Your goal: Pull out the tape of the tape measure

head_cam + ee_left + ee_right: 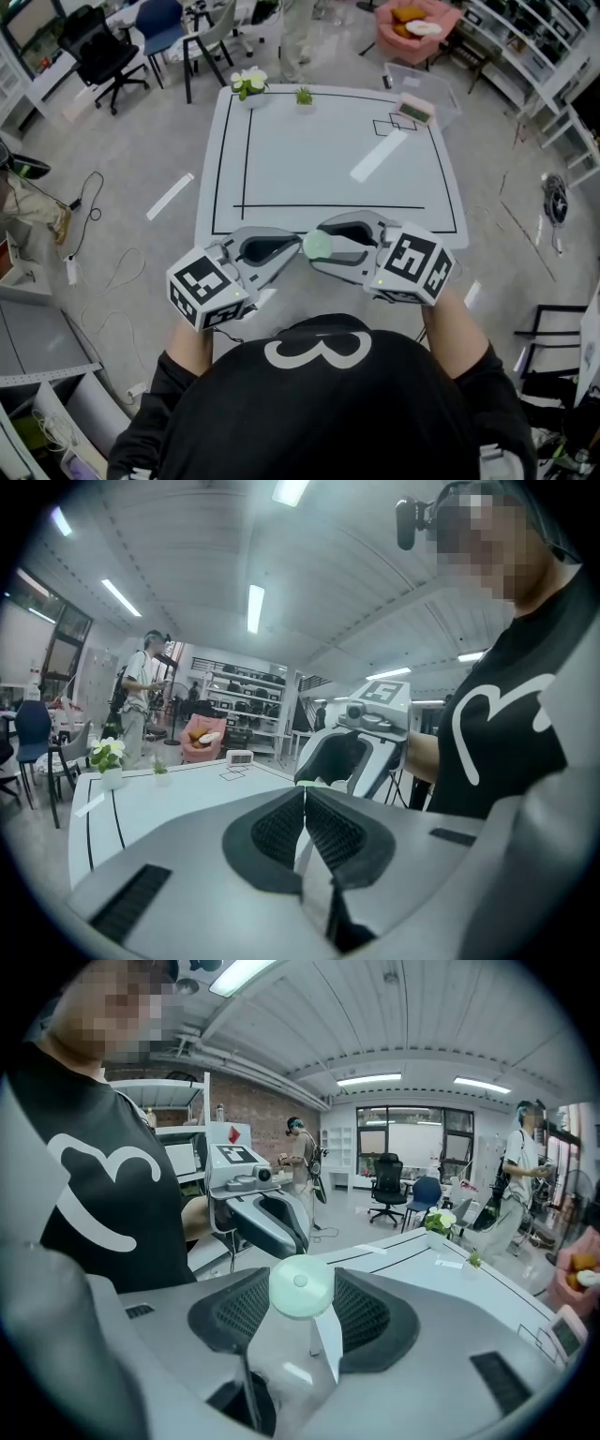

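A round pale green tape measure [317, 246] [300, 1286] is held flat between the pads of my right gripper [318, 248] [301, 1281], which is shut on its case. My left gripper [296, 247] [305, 794] faces it tip to tip, over the near edge of the white table [328, 159]. Its jaws are shut, with a sliver of pale green [309, 782] right at their tips, where the tape's end sits. No length of tape shows between the two grippers. Each gripper view shows the other gripper close ahead.
On the table's far edge stand a white flower pot [249, 82], a small green plant [304, 96] and a small box [412, 111]. A white strip [375, 157] lies on the tabletop. Office chairs [103, 56] and a clear bin [427, 89] stand beyond. People stand in the background.
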`<action>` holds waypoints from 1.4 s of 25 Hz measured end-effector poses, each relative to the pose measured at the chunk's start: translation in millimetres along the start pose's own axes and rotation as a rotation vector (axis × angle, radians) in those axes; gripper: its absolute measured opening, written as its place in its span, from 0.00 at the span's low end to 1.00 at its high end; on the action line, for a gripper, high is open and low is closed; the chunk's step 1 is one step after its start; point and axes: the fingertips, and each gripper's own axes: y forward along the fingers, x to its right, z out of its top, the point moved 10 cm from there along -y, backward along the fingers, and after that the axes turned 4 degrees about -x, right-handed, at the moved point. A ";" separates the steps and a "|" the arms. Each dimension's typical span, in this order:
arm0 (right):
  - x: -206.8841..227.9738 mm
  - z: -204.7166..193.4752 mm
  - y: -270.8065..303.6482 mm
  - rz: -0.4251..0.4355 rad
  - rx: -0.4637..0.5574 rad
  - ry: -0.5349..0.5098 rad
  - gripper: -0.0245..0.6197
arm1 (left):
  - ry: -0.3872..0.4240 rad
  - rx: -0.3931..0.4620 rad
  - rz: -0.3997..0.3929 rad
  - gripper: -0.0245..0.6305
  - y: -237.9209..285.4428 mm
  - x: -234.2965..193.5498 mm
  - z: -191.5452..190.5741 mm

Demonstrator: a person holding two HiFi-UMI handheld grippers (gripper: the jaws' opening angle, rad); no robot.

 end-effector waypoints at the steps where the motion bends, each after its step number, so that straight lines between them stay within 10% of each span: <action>1: 0.6 -1.9 0.4 0.003 0.004 0.009 0.38 | -0.001 0.001 0.007 0.04 0.9 0.5 -1.1; 35: 45.0 -41.7 -25.2 -0.172 -0.001 0.107 0.38 | -0.171 0.028 0.185 0.04 2.3 -40.5 -6.5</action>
